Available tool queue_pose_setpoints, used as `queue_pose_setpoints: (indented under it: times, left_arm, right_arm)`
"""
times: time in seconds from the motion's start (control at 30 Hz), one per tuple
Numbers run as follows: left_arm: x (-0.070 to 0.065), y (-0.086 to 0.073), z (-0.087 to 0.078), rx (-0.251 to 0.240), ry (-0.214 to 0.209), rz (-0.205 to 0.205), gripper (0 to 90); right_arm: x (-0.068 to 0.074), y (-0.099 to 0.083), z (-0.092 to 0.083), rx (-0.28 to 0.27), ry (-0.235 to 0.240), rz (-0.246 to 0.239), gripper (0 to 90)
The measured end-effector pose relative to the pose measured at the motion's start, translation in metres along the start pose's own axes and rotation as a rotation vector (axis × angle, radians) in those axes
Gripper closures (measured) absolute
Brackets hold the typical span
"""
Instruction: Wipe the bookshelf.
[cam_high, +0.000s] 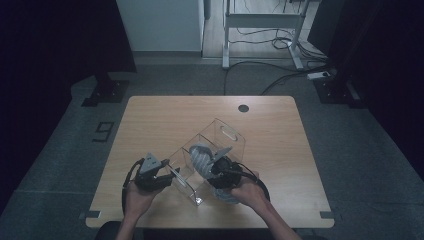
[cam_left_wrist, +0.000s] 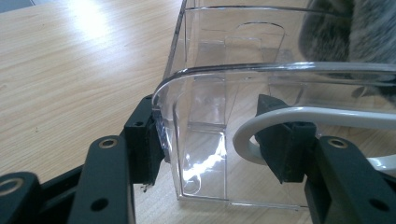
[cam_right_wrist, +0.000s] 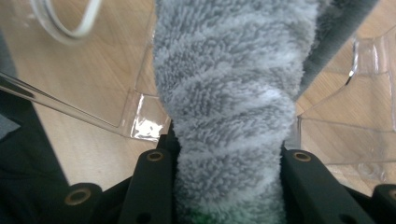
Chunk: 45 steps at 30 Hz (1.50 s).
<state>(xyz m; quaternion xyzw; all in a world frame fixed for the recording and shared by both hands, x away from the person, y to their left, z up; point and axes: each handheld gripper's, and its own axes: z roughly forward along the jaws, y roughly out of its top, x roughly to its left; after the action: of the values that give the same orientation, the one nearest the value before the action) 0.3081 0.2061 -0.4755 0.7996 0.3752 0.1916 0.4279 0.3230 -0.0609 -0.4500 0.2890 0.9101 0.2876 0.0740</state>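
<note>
The right gripper (cam_right_wrist: 229, 154) is pinching a rolled grey fluffy towel (cam_right_wrist: 229, 93), its two black jaws pressed into the pile on either side, and in the high view it holds that roll over the near middle compartment of the clear plastic organizer (cam_high: 227, 131). The left gripper (cam_left_wrist: 215, 140) sits at about nine o'clock from the towel, clamped on the organizer's near corner wall (cam_left_wrist: 187, 79), one jaw outside and one inside, with a loop of white cable (cam_left_wrist: 261, 121) lying against the inner jaw. The organizer stands on the wooden table (cam_high: 150, 125), running from the near centre out toward one o'clock, its handle cut-out at the far end. The step in hand looks like stowing the towel in a compartment while the other hand steadies the box. The next move likely calls for lowering the roll straight between the dividers, keeping the box braced, and letting go only once the towel rests on the bottom.
</note>
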Motion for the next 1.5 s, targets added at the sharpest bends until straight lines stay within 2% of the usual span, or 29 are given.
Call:
queue_pose_setpoints:
  times: [0.57, 0.9, 1.13, 1.3, 1.4, 1.47, 1.5]
  left_arm:
    - [0.004, 0.009, 0.013, -0.004, 0.013, -0.009, 44.5]
    - [0.004, 0.015, 0.024, -0.007, 0.010, -0.009, 44.5]
    - [0.004, 0.019, 0.030, -0.012, 0.004, -0.008, 44.5]
    - [0.005, 0.019, 0.032, -0.019, 0.002, -0.003, 44.3]
    - [0.006, 0.018, 0.033, -0.026, -0.015, 0.010, 39.2]
    - [0.007, 0.018, 0.031, -0.026, -0.022, 0.003, 32.2]
    - [0.008, 0.017, 0.030, -0.029, -0.024, 0.004, 29.0]
  right_arm:
    - [-0.015, -0.019, 0.026, -0.006, -0.028, 0.042, 67.3]
    - [-0.026, -0.030, 0.038, 0.018, -0.049, 0.058, 67.0]
    - [-0.031, -0.041, 0.051, 0.057, -0.069, 0.083, 66.8]
    - [-0.032, -0.043, 0.050, 0.053, -0.071, 0.083, 66.0]
    - [-0.031, -0.044, 0.047, 0.050, -0.067, 0.071, 65.6]
    - [-0.031, -0.045, 0.043, 0.052, -0.057, 0.078, 65.4]
    - [-0.031, -0.045, 0.041, 0.048, -0.056, 0.067, 65.2]
